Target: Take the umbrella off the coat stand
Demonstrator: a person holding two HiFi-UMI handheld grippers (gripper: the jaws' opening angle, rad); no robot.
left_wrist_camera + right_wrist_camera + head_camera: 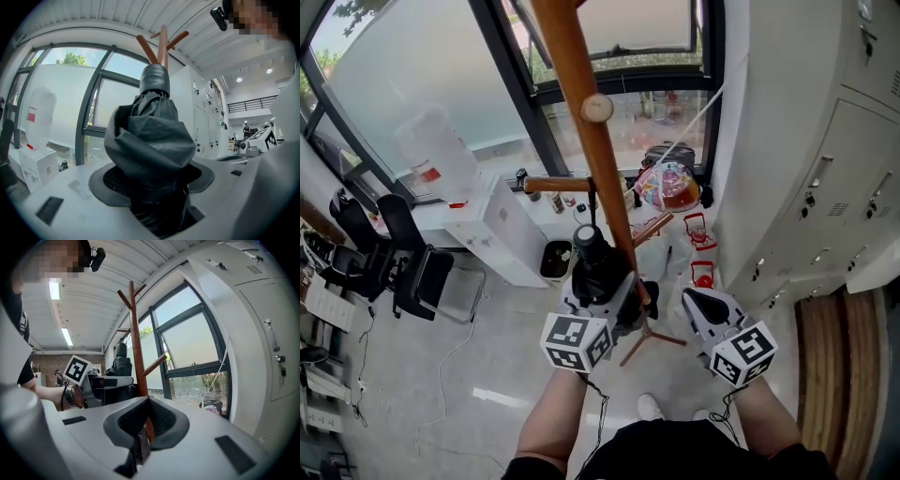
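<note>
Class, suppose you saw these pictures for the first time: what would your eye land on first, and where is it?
The tall wooden coat stand cuts slantwise through the middle of the head view. Beside it, the left tongs are shut on a folded dark grey umbrella, which fills the left gripper view. Big windows stand behind, and white lockers line the right.

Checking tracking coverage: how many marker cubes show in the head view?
2: one cube on the left gripper at bottom centre, another on the right gripper, lower right. None looks hidden.
</note>
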